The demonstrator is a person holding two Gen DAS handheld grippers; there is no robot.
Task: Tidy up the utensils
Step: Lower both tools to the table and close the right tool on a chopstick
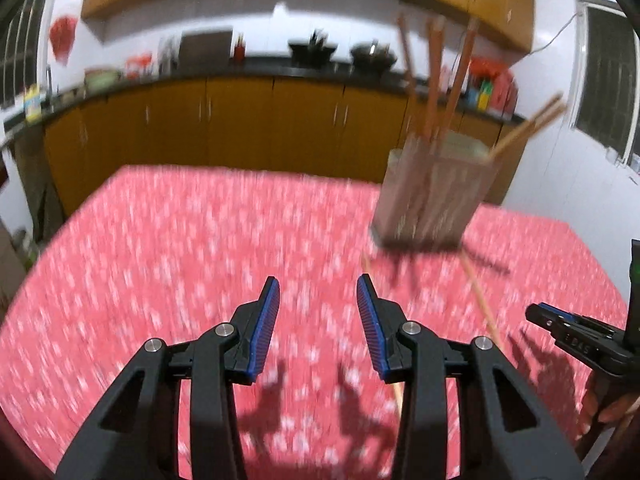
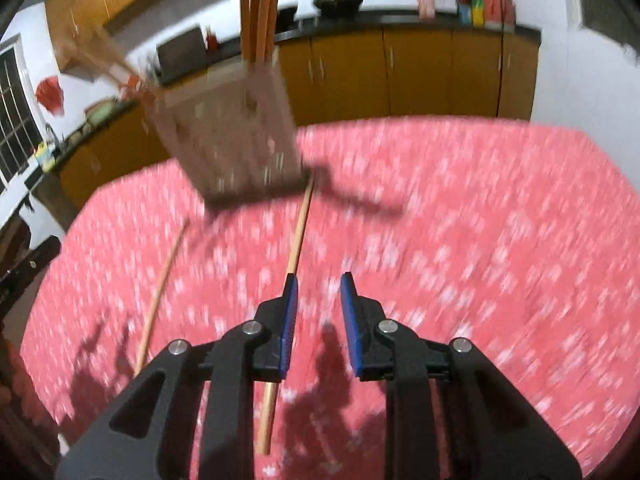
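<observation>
Chopsticks are the story here: two loose ones lie on the red patterned tabletop [image 2: 480, 220], while several more stand upright in the brown holder [image 2: 232, 140] at the far side. The nearer chopstick [image 2: 298, 236] runs from the holder's base back toward the right gripper [image 2: 319, 286] and passes under its left finger, not between the two. The other chopstick [image 2: 162, 276] lies off to that gripper's left, well apart. Right fingers stand narrowly parted, nothing between them. Over on the other side, the left gripper [image 1: 318, 288] has its fingers moderately apart and empty too, with a chopstick [image 1: 482, 304] lying just to its right.

Both views are heavily smeared, so the hands look to be moving fast, and that is the worry. With the right fingers offset from the stick, closing now would likely pinch air or press the finger down on the stick and roll it away. A thin round stick on cloth slips easily, and the narrow gap leaves little margin. The stick's far end sits close to the holder, so a shove along its length could nudge or tip the holder and its contents. Both grippers work close together, so a clash is possible
</observation>
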